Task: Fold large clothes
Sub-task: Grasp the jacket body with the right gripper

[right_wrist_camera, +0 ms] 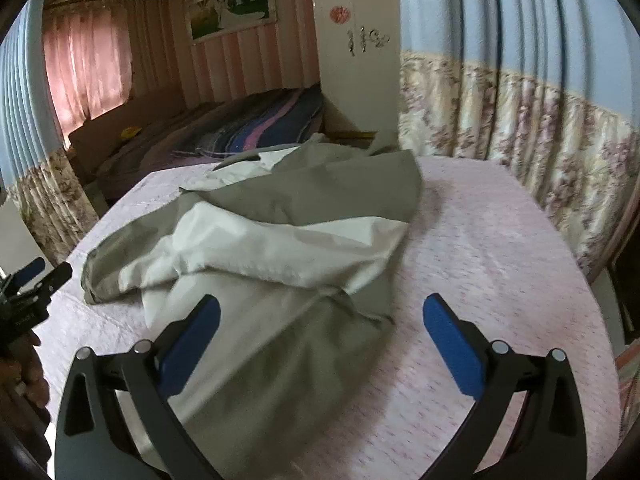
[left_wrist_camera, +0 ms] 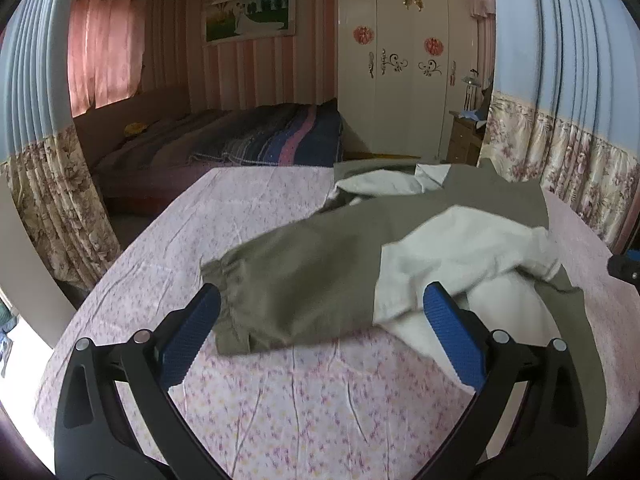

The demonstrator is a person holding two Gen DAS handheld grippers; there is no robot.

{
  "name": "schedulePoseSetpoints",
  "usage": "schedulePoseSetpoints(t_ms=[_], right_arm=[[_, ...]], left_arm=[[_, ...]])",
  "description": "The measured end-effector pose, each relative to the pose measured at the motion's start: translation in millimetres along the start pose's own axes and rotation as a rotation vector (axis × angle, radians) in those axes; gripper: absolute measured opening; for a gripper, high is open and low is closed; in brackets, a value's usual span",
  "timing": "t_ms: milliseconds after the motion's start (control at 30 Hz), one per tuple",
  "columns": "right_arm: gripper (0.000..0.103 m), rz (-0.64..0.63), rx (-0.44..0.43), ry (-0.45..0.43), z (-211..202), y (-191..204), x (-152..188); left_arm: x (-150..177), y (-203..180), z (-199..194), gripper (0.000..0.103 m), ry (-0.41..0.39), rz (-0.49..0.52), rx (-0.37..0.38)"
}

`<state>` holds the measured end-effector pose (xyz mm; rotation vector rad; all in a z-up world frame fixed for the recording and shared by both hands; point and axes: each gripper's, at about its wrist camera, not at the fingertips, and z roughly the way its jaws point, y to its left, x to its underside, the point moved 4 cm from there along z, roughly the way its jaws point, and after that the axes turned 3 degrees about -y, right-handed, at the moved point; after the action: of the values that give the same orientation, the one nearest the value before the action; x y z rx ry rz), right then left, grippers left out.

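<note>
1. Blue pads of the left gripper (left_wrist_camera: 320, 300) sit nearest the lens, jaws spread wide and holding nothing.
2. Between and just beyond those jaws lies the jacket (left_wrist_camera: 320, 256), olive with white panels, spread on the surface (left_wrist_camera: 248, 400), which has a pink flowered cover.
3. One olive sleeve with a gathered cuff (left_wrist_camera: 224, 280) stretches toward the left jaw; the cuff lies just beside that pad, though contact cannot be confirmed.
4. White cloth bunches beside the right jaw of this gripper and partly behind it.
5. Seen from the right wrist, the right gripper (right_wrist_camera: 320, 308) also has its jaws released, wide apart and empty.
6. Its left jaw is in front of the jacket's near olive edge; its right jaw is over bare cover, apart from the cloth.
7. From this view the jacket (right_wrist_camera: 280, 240) is rumpled, white folds across the middle and olive cloth ahead of and between the jaws.
8. Far left of the right jaws, the other gripper shows at the edge of the surface, with a hand (right_wrist_camera: 24, 368) below it.
9. Beyond the surface are a bed (left_wrist_camera: 224, 140) with a striped blanket, a white wardrobe (left_wrist_camera: 400, 60), pink curtains (left_wrist_camera: 104, 52) and a framed picture (left_wrist_camera: 250, 14).
</note>
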<state>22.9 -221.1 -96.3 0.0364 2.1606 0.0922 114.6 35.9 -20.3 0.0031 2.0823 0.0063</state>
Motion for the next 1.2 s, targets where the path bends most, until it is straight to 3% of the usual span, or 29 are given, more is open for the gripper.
schedulePoseSetpoints(t_ms=[400,633,800,833,933,967,1100,1200], right_arm=[[0.101,0.025,0.011,0.008,63,53,-39],[0.101,-0.036,0.006,0.082,103,81,-40],[0.100,-0.075,0.057,0.111,126,88,-31],[0.097,-0.075,0.061,0.108,127,88,-28],[0.054,-0.064,0.036,0.098,130,91,-22],[0.049,-0.070,0.035,0.092,130,93,-21],[0.010,-0.054,0.002,0.049,119,92,-24],[0.004,-0.034,-0.030,0.005,109,84,-34]], left_arm=[[-33,34,59,0.100,0.022,-0.006,-0.034],[-36,51,82,0.100,0.033,-0.039,-0.032],[-30,54,90,0.100,0.042,-0.051,-0.021],[-30,54,92,0.100,0.045,-0.053,-0.021],[-26,57,98,0.100,0.060,-0.063,-0.016],[-26,57,99,0.100,0.062,-0.062,-0.018],[-26,57,103,0.100,0.072,-0.068,-0.017],[-30,56,100,0.100,0.063,-0.066,-0.016]])
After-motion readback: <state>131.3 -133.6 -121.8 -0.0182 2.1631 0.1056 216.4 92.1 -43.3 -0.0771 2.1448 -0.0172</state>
